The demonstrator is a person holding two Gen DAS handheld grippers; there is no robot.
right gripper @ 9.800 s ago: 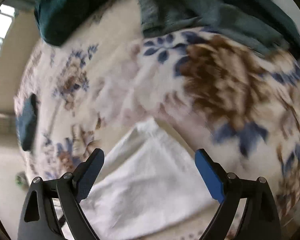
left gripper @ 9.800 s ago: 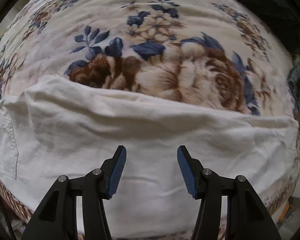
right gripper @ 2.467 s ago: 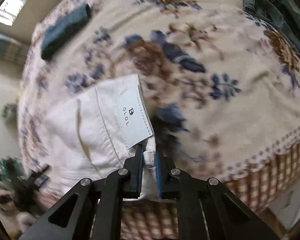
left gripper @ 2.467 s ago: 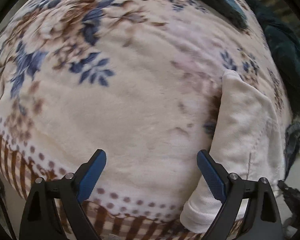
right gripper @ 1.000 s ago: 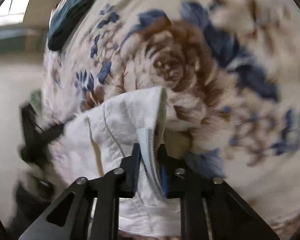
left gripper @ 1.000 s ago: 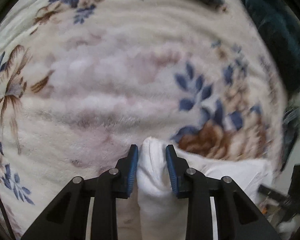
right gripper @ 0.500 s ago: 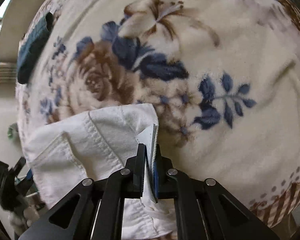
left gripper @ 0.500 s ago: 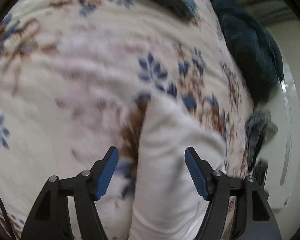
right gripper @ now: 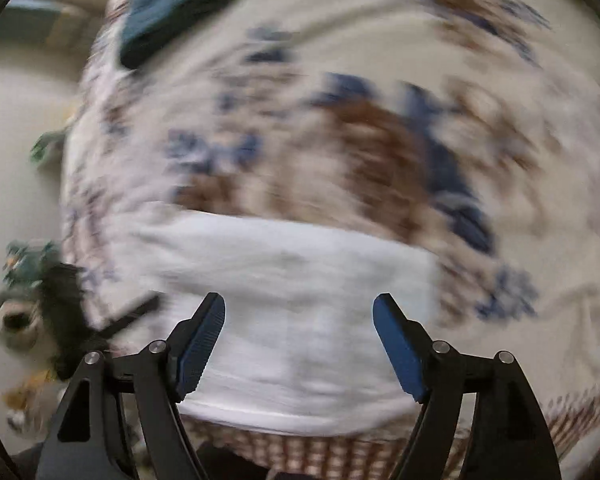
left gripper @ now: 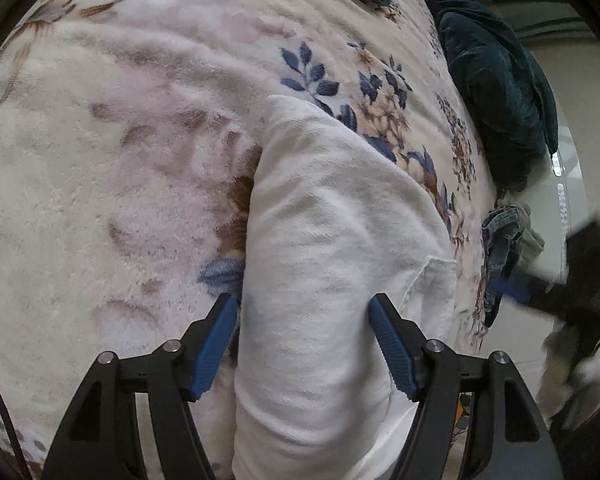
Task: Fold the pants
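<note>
Floral bedding point(left gripper: 140, 200) covers the bed, and the folded white pants point(left gripper: 332, 260) lie near its front edge. Both the left hand-held gripper point(left gripper: 302, 346) and the right hand-held gripper point(right gripper: 300, 344), whose jaws have just been opening, stand released. Plush bedding could let the fold spring loose.

Open floral blanket point(left gripper: 132, 168) is left clear to the left of and beyond the folded white pants point(left gripper: 324, 248). The far right edge is blocked by dark teal bedding point(left gripper: 496, 80) and crumpled denim point(left gripper: 504, 232).
</note>
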